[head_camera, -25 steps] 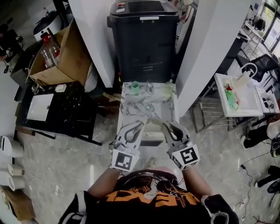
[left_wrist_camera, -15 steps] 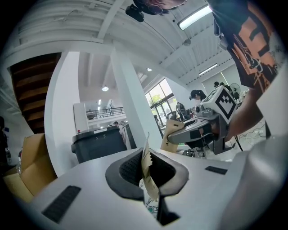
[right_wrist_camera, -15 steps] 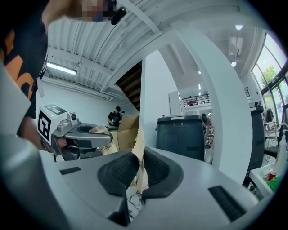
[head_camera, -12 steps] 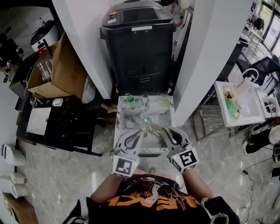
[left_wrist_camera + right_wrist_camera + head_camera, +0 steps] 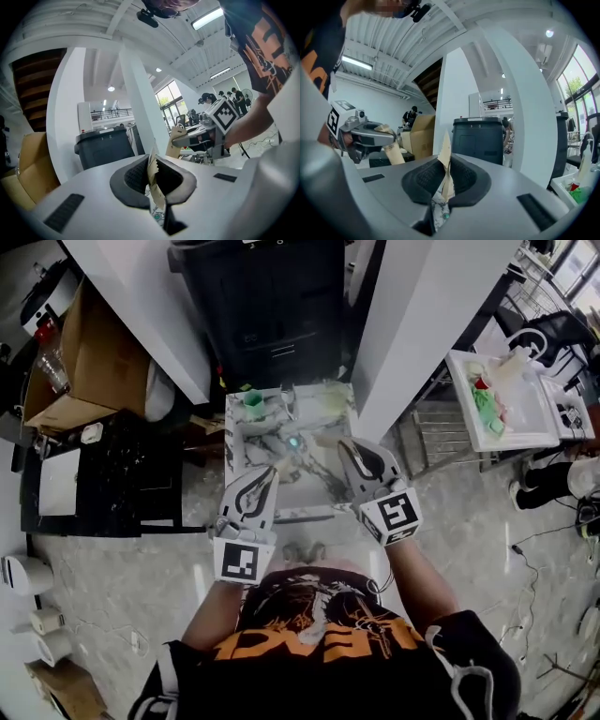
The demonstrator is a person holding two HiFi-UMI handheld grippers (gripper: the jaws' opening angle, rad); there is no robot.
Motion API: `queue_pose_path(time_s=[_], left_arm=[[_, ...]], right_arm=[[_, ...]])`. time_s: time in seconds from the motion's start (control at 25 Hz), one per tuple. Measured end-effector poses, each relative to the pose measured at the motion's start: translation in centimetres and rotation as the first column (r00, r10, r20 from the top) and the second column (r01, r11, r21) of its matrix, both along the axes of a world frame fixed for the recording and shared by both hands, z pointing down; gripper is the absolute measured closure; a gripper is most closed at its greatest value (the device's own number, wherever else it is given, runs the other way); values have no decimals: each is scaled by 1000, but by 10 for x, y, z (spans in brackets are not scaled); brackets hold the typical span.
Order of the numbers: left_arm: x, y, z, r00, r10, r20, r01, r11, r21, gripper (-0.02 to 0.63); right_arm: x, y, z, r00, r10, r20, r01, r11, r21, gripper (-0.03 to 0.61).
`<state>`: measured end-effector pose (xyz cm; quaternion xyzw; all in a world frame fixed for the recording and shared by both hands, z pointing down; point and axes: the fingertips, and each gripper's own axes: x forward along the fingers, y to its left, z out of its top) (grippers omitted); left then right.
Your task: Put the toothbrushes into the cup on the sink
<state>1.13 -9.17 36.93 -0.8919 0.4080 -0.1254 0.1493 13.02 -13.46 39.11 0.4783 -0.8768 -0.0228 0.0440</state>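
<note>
Green plastic cup point(image 5: 253, 404) is parked at the far left corner of the white marble sink top point(image 5: 236, 442). Nearer, over the basin, the left gripper point(image 5: 152, 180) has its jaws squeezed tight on a tan paper strip point(image 5: 152, 166). The right gripper point(image 5: 444, 180) is pinching its own tan paper scrap point(image 5: 446, 154) the same way.

You have two grippers, the left gripper point(image 5: 272, 470) and the right gripper point(image 5: 343, 446), two tan card pieces point(image 5: 153, 174), one green cup point(image 5: 253, 404), one marble sink point(image 5: 236, 448), one black bin point(image 5: 272, 296) and one cardboard box point(image 5: 94, 362) in front of you.
</note>
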Motion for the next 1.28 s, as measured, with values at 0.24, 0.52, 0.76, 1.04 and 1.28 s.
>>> queue_pose_path(time_s=[0.24, 0.52, 0.76, 1.04, 1.28], left_arm=[[-12, 6, 14, 999, -38, 10, 38, 998, -49, 583], [-27, -8, 29, 997, -78, -13, 77, 995, -61, 583], [-2, -40, 58, 999, -37, -38, 35, 997, -75, 583], [9, -66, 76, 997, -39, -66, 30, 991, -129, 583], [24, -101, 93, 997, -21, -72, 10, 989, -151, 583]], right_arm=[[35, -53, 24, 995, 93, -46, -93, 996, -6, 535], [50, -116, 57, 982, 161, -99, -164, 986, -25, 535], [57, -164, 91, 970, 189, -151, -199, 979, -50, 535], [56, -207, 109, 965, 205, -163, -220, 973, -77, 535], [63, -224, 133, 962, 220, -162, -242, 962, -130, 535]])
